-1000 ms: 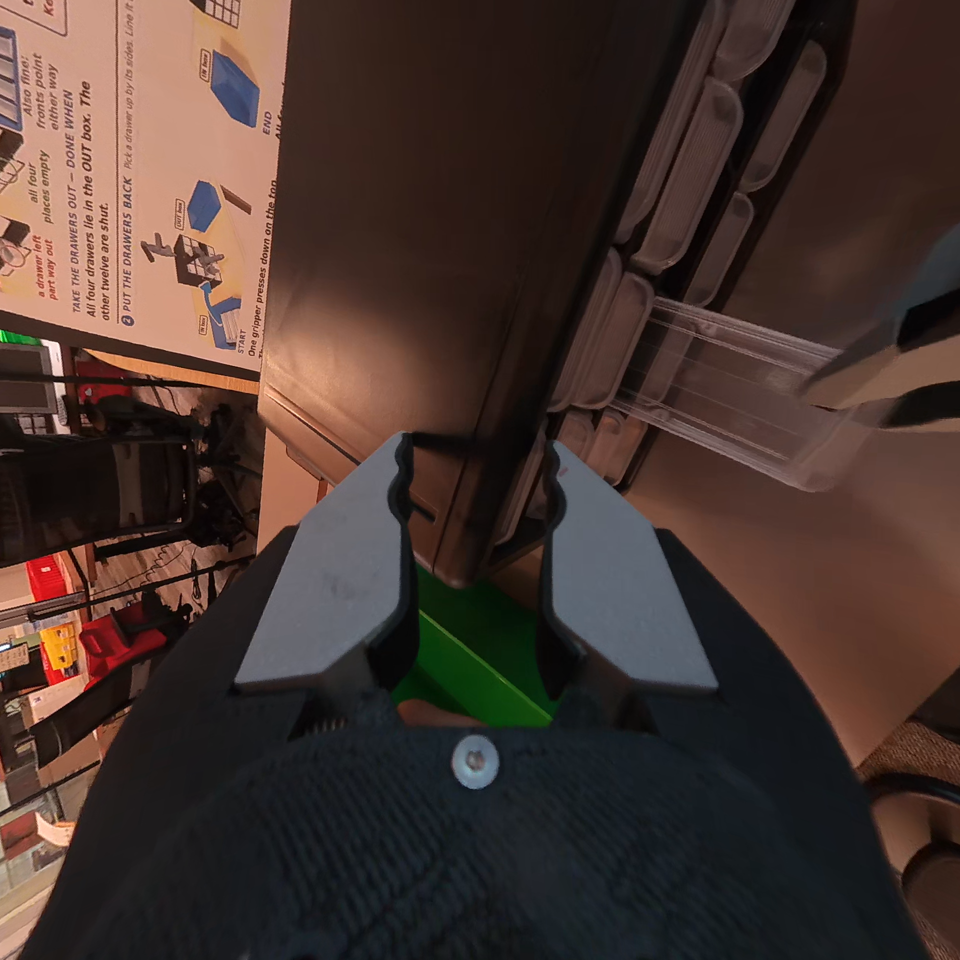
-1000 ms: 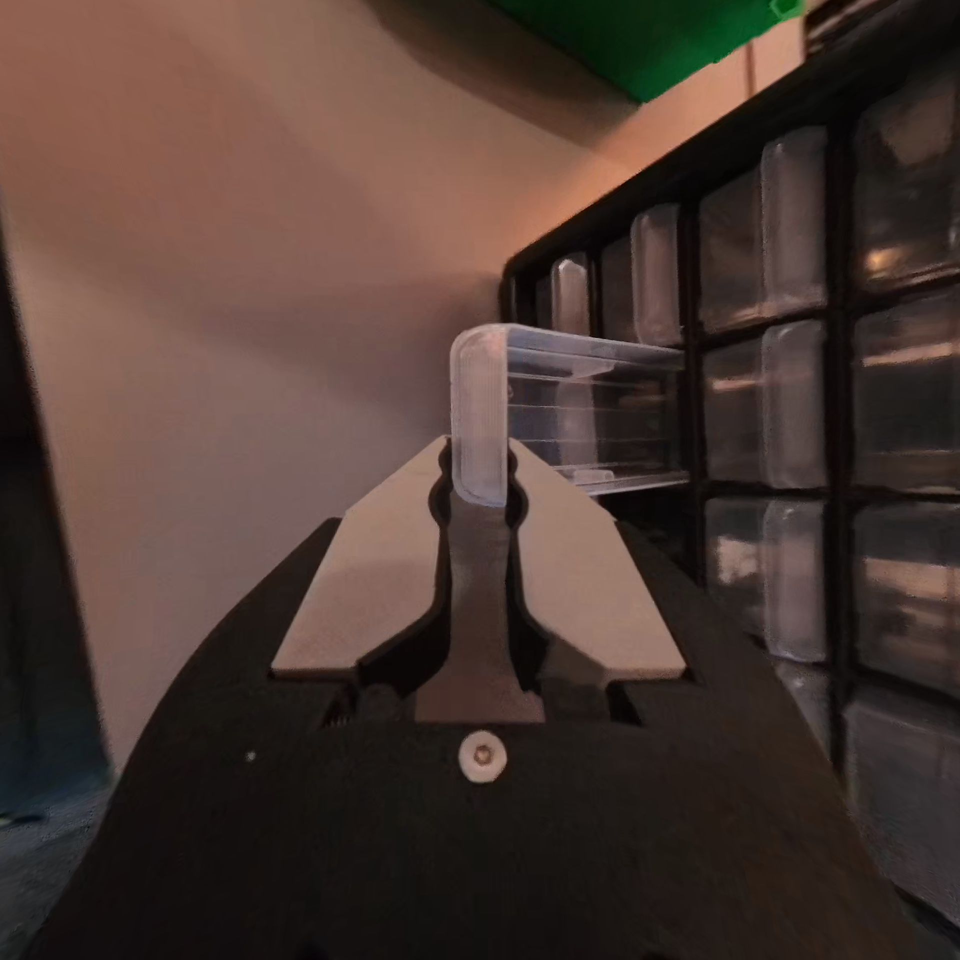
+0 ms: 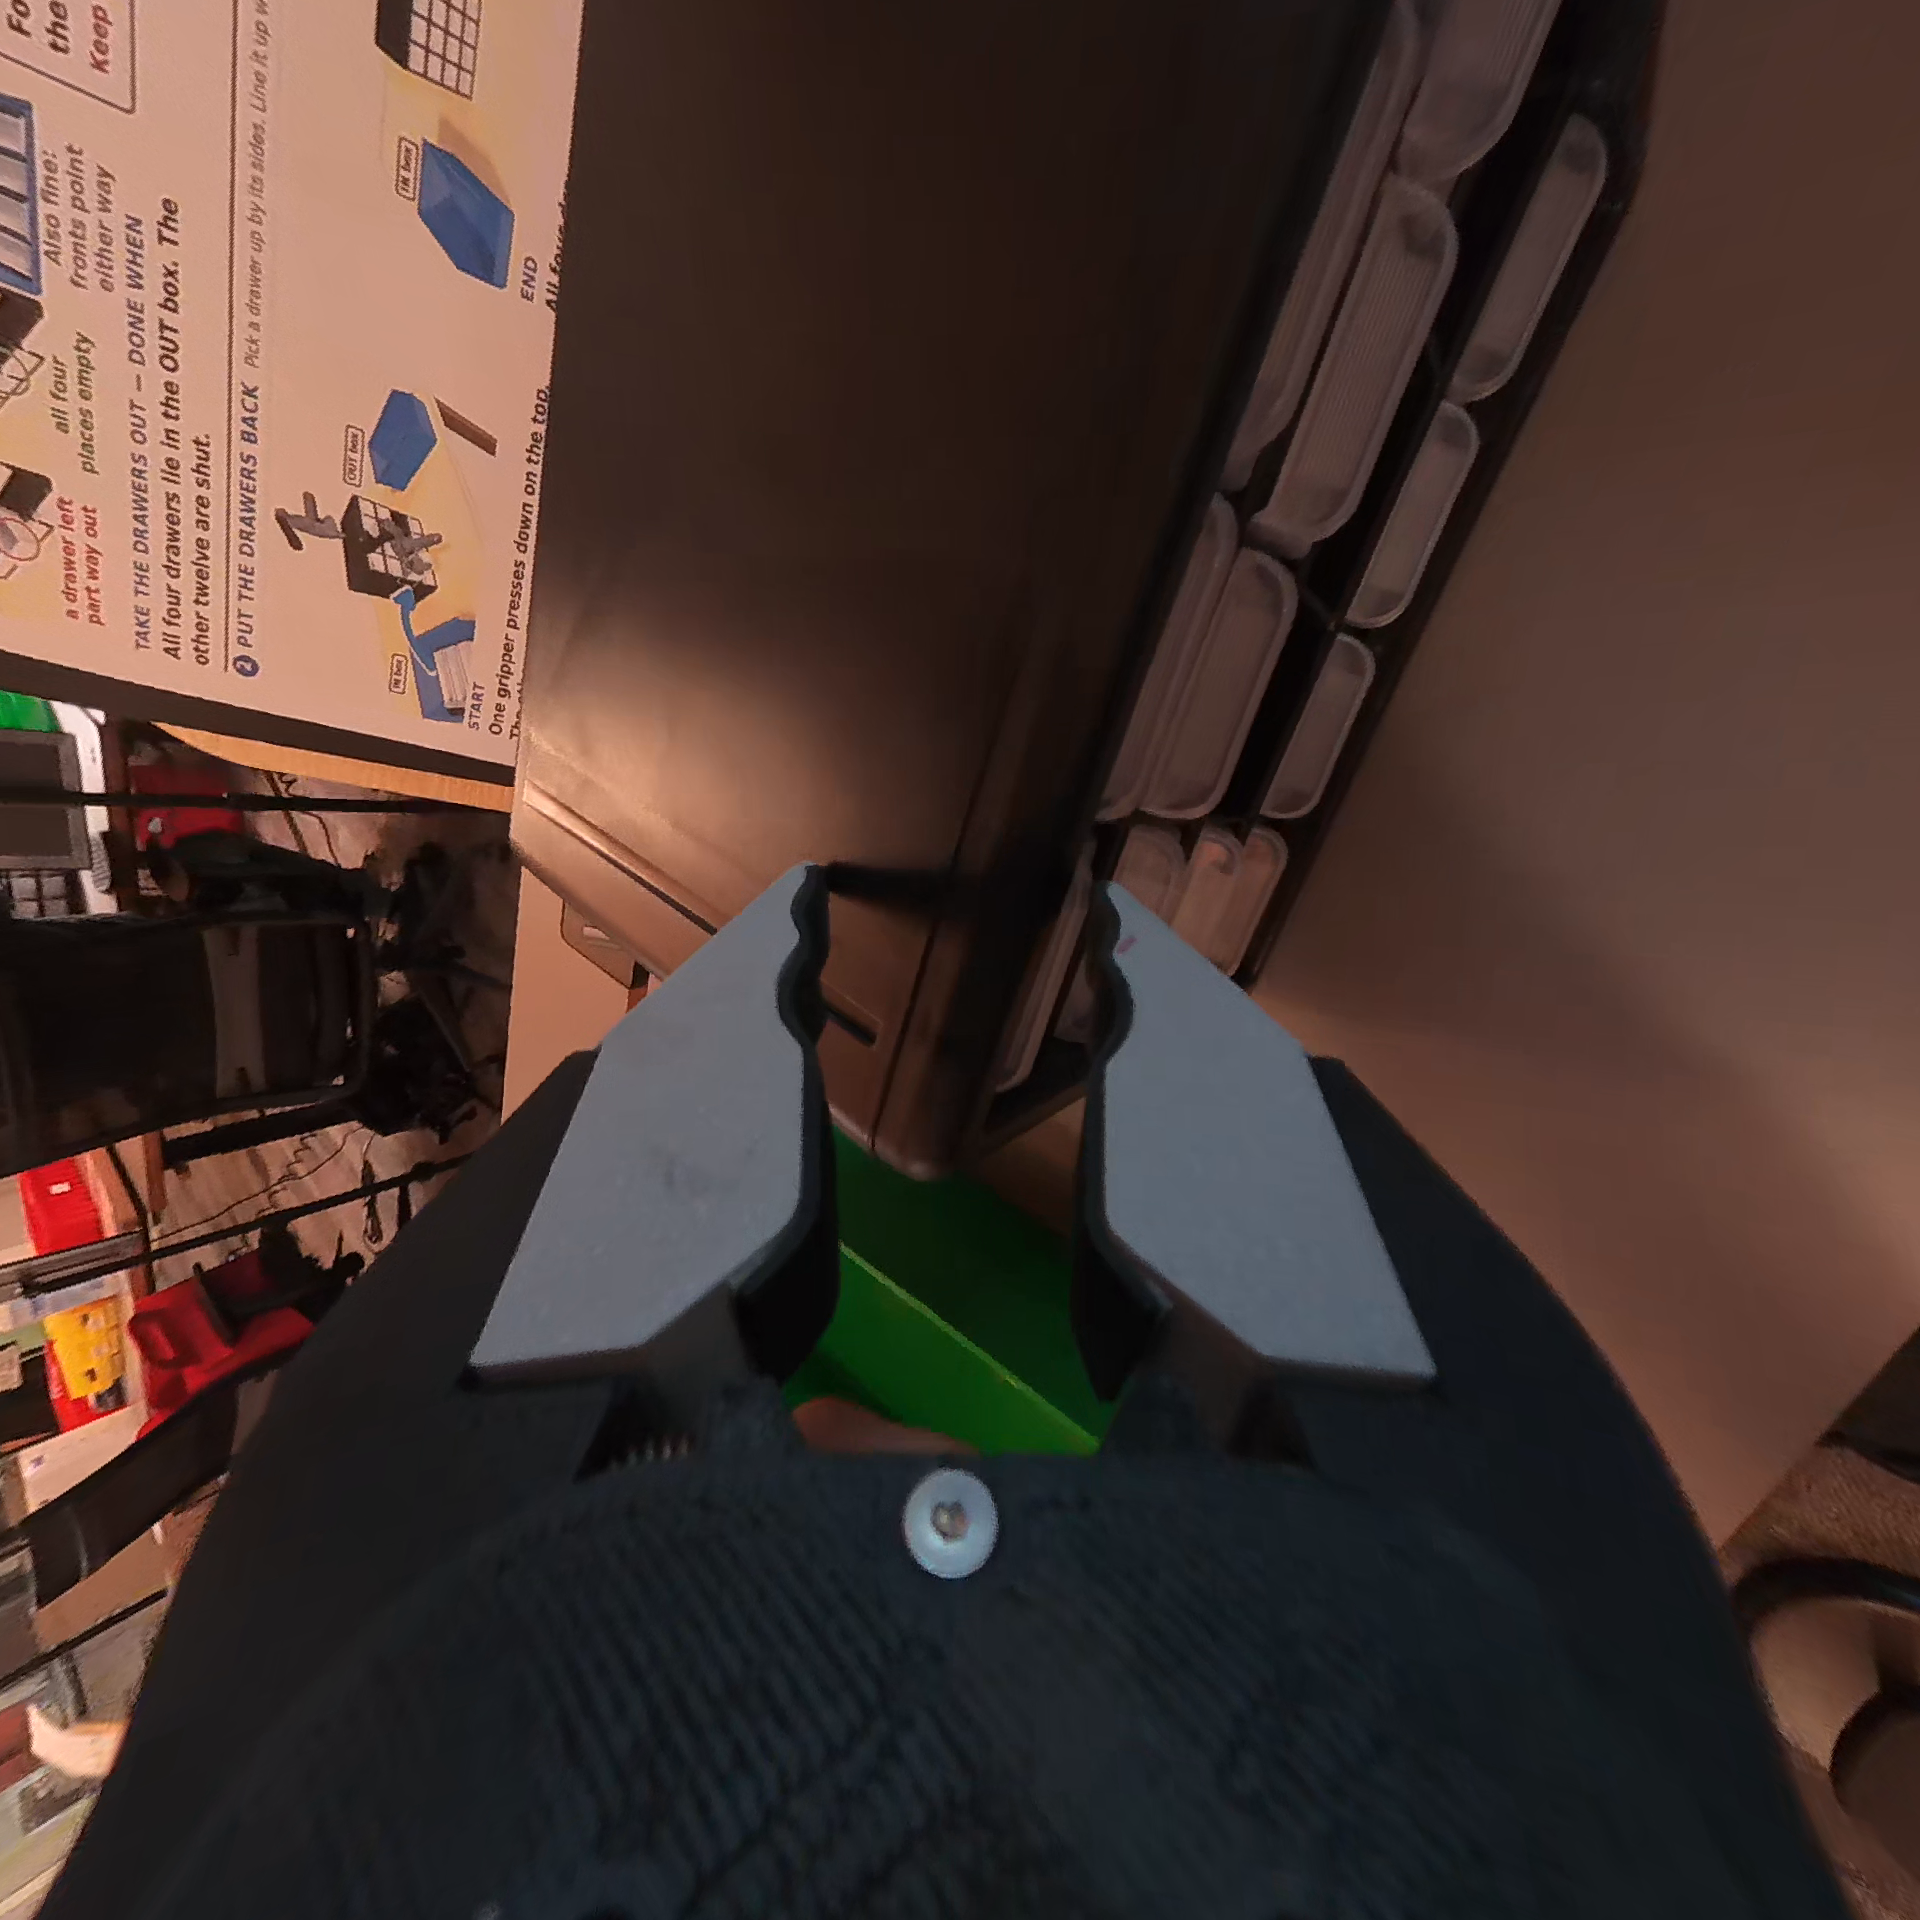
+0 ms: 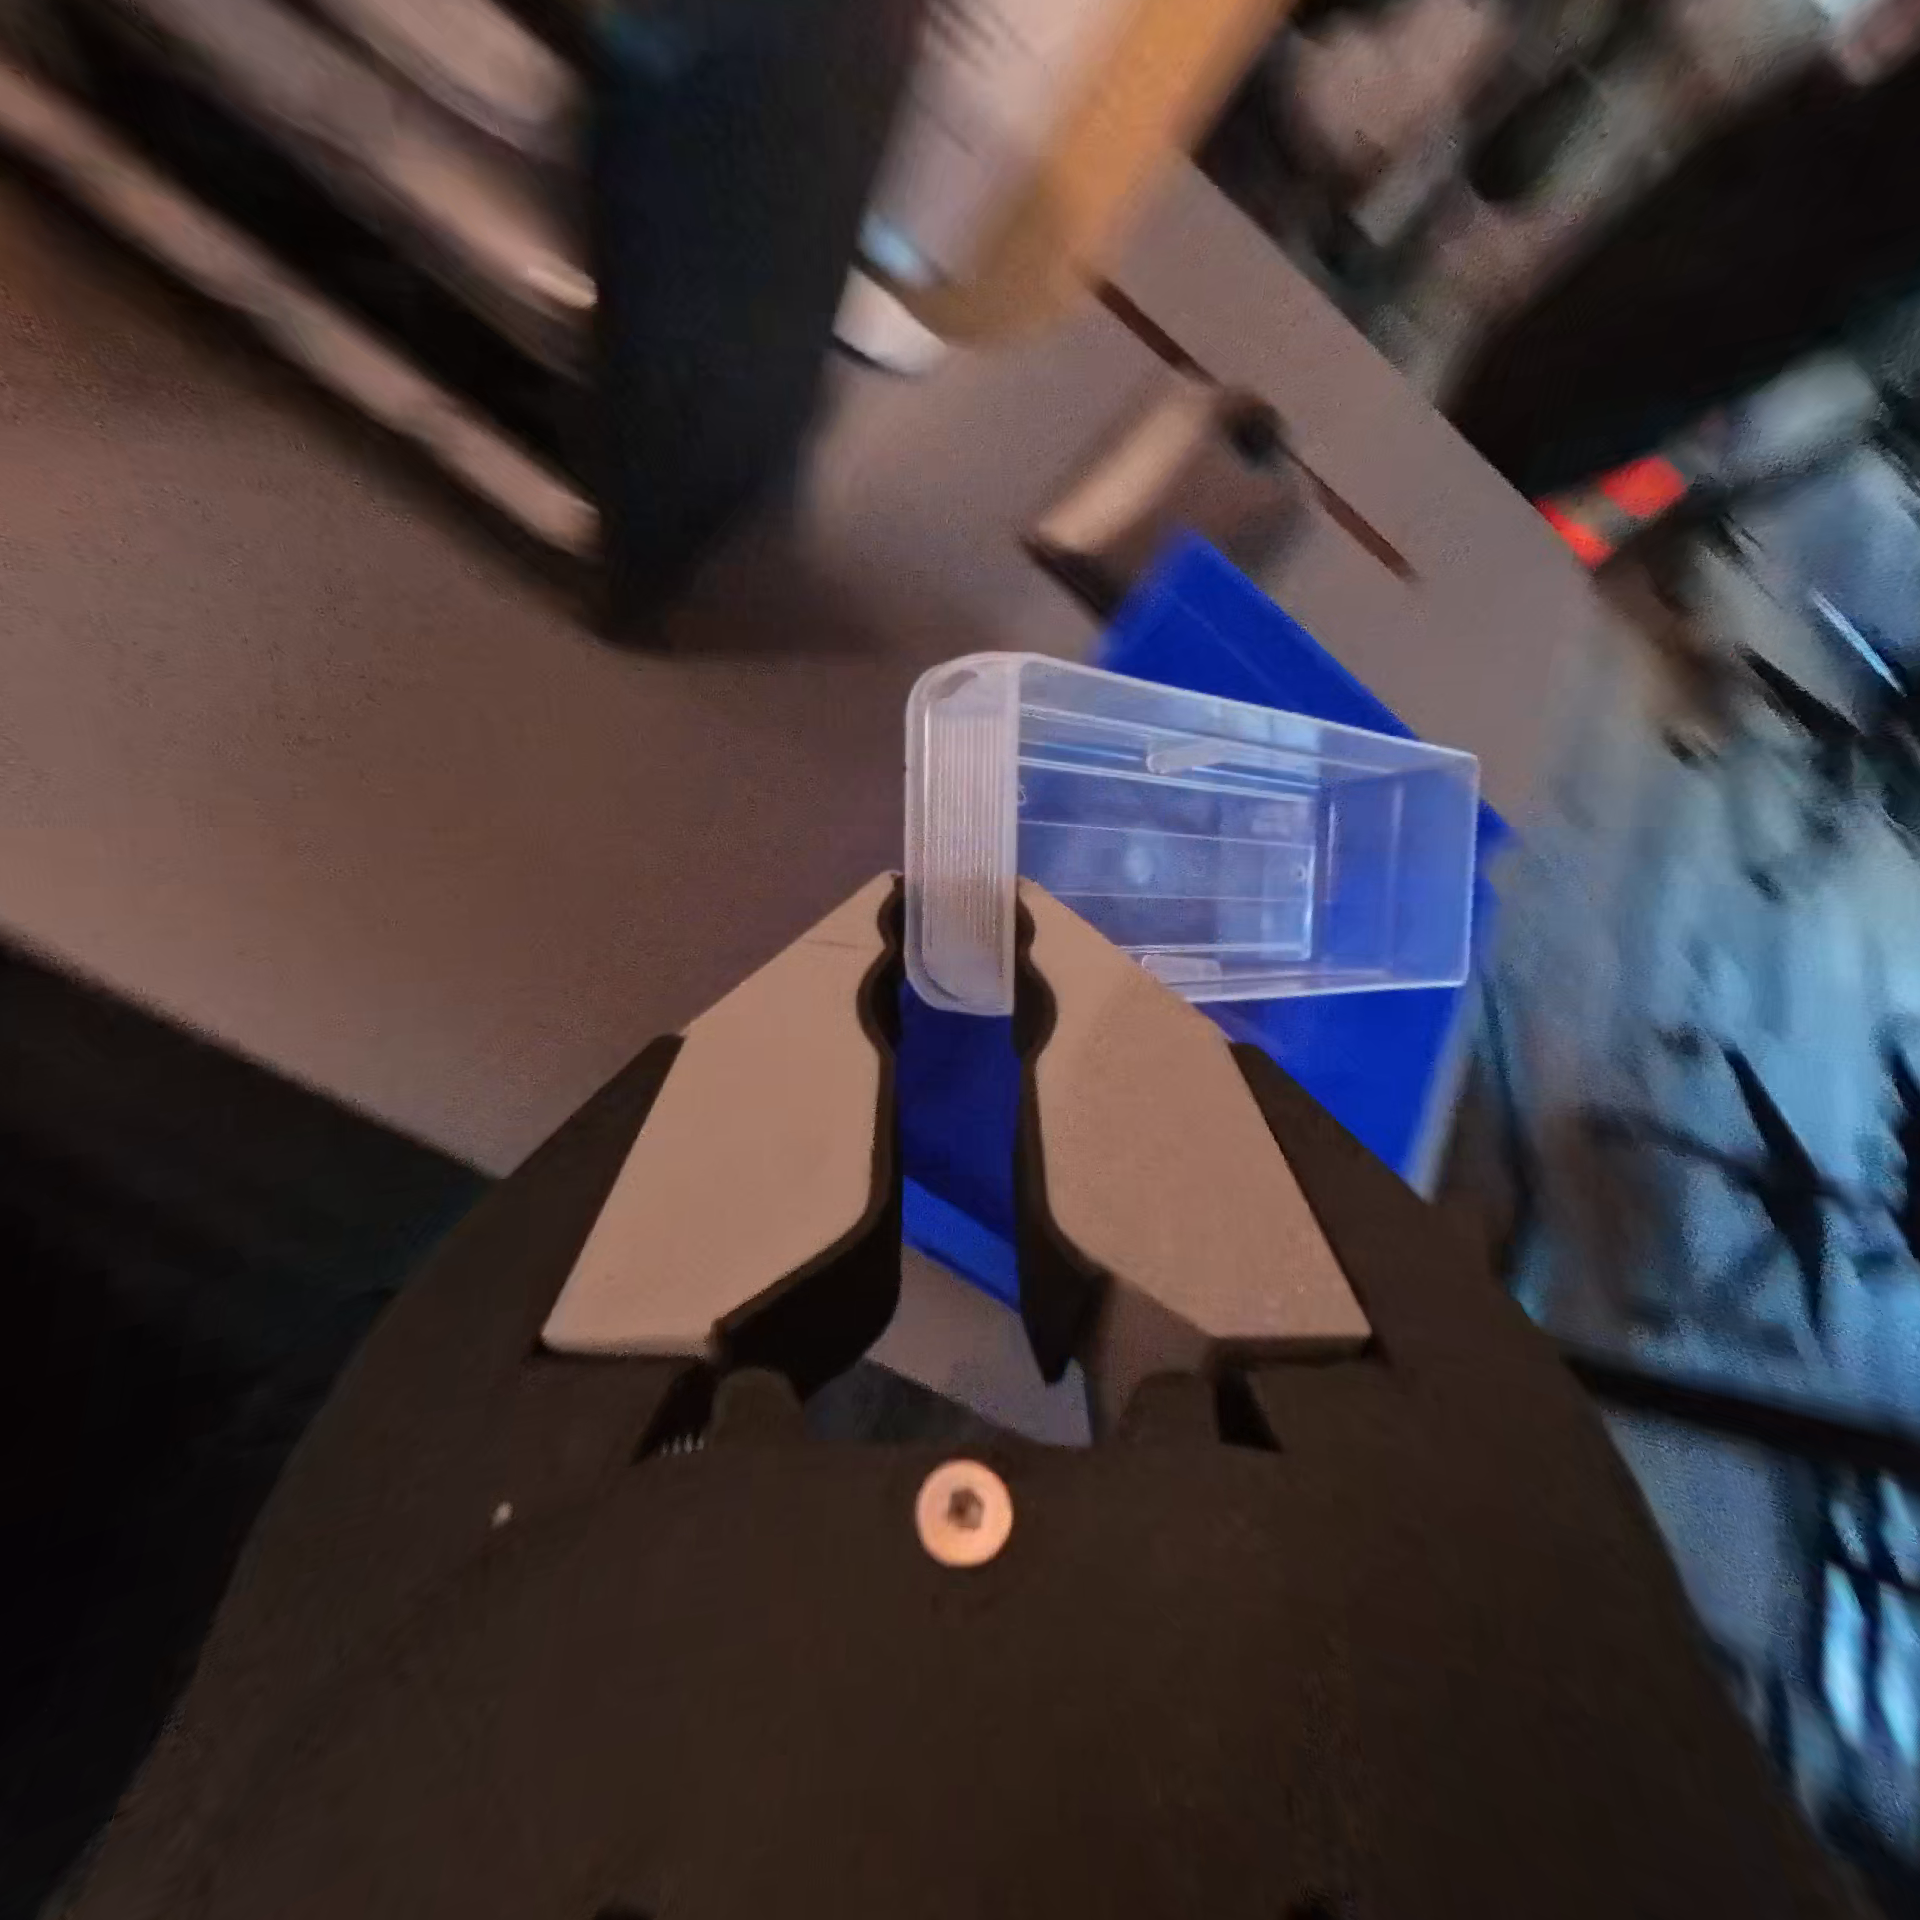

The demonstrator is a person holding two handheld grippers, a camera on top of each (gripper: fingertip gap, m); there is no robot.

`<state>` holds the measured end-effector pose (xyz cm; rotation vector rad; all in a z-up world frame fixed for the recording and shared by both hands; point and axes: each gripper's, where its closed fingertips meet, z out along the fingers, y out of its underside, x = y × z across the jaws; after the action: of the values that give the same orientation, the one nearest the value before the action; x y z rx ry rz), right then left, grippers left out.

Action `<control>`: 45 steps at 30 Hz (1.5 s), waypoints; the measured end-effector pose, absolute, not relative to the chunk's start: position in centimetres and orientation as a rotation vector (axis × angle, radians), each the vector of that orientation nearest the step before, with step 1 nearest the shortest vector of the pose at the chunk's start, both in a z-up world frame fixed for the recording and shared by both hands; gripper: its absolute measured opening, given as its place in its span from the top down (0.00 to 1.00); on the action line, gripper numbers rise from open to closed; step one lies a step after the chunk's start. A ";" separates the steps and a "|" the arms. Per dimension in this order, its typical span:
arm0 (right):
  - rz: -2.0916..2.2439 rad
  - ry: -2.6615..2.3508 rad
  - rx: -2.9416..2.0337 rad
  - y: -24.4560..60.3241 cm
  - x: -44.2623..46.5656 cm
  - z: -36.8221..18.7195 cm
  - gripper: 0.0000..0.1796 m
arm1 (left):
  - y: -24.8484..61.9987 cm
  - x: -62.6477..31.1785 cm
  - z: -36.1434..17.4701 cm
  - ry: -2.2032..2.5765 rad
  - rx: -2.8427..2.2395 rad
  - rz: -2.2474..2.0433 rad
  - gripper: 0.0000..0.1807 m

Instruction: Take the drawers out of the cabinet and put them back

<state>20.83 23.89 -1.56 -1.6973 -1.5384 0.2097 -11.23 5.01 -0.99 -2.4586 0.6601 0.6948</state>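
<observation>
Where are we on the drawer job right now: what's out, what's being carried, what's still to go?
Done: one clear drawer is fully free of the cabinet. In hand: the right gripper is shut on its front handle, carrying it in front of the blue bin. The left gripper is open at the cabinet's top edge. Left: set this drawer down, take out the remaining ones, then put them all back. How many remain is unclear.

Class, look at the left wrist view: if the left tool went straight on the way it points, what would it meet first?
Most likely the dark cabinet: its near corner edge already sits between the open fingers of the left tool, above the green bin. Depth is unclear, so contact may be close.
</observation>
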 end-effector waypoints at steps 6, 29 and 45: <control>0.185 -1.493 -2.103 29.8 23.5 -10.4 0.92 | 5.0 -11.2 -1.0 0.660 -2.461 0.718 0.73; 0.460 -1.428 -1.917 29.1 16.5 -7.3 0.82 | 5.0 -11.2 -1.0 0.668 -2.459 0.711 0.73; 0.772 -1.951 -1.438 7.4 5.0 -9.6 0.76 | 5.0 -11.3 -1.0 0.658 -2.477 0.725 0.73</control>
<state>4.98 7.44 -9.58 -1.4376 -1.9506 0.7724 -11.27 5.04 -1.00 -2.4774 0.6583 0.7248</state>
